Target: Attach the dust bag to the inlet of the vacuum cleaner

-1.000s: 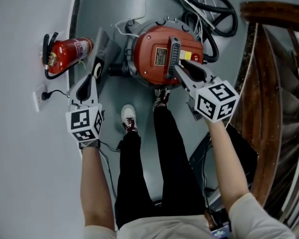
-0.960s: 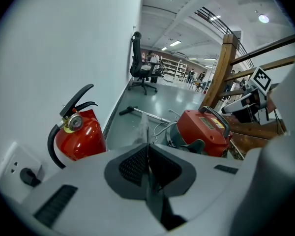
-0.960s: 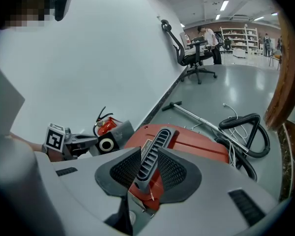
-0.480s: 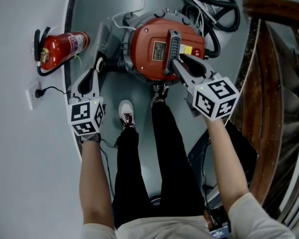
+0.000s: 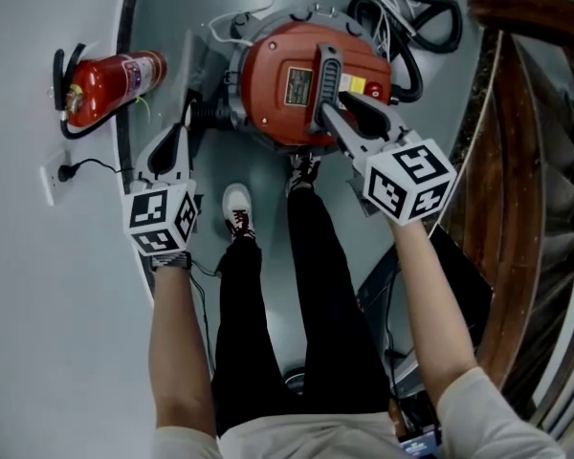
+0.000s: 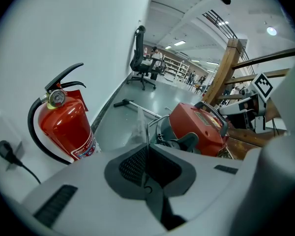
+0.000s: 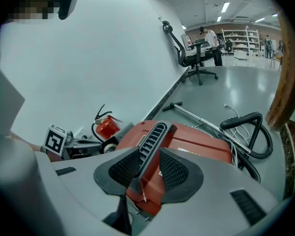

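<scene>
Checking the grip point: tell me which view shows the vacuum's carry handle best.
The right gripper view: the handle runs close up through the centre, ribs clear. The head view shows it small from above, near end hidden; the left gripper view catches only its arch side-on.

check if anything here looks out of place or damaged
Nothing looks damaged or spilled. The one untidy spot: the black hose lies in loose loops on the floor behind the red vacuum cleaner, and a metal wand lies flat nearby.
</scene>
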Demonstrator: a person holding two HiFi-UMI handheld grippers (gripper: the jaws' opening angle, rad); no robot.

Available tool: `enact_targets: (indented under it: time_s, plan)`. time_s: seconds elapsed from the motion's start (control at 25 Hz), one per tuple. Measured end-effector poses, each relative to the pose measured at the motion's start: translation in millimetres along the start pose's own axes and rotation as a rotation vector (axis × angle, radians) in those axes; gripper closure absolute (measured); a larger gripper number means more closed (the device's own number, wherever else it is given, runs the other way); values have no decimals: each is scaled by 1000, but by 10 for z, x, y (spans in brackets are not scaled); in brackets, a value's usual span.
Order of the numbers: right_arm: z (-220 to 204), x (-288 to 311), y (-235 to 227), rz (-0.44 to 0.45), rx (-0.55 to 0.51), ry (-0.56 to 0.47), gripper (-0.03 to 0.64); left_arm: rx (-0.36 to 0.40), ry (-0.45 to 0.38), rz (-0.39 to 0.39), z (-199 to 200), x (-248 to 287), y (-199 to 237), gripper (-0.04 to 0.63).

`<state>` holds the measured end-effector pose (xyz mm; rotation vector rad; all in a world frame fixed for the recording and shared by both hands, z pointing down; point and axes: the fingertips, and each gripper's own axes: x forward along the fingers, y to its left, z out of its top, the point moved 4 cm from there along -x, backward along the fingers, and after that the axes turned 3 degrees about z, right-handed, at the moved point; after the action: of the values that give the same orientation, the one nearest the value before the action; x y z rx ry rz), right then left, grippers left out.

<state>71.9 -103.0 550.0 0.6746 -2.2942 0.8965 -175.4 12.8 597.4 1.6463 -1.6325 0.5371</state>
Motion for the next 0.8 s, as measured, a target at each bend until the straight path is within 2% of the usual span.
enact_targets:
  time_s: [0.44,0.8]
  plan:
    - [-44,21,-39,65,53,-62,474,-87,7,-51,-27,-18,-26,583]
    - [-63,20,-46,79,73,-97,466,-183,1,-96,-3,-2,-40,580]
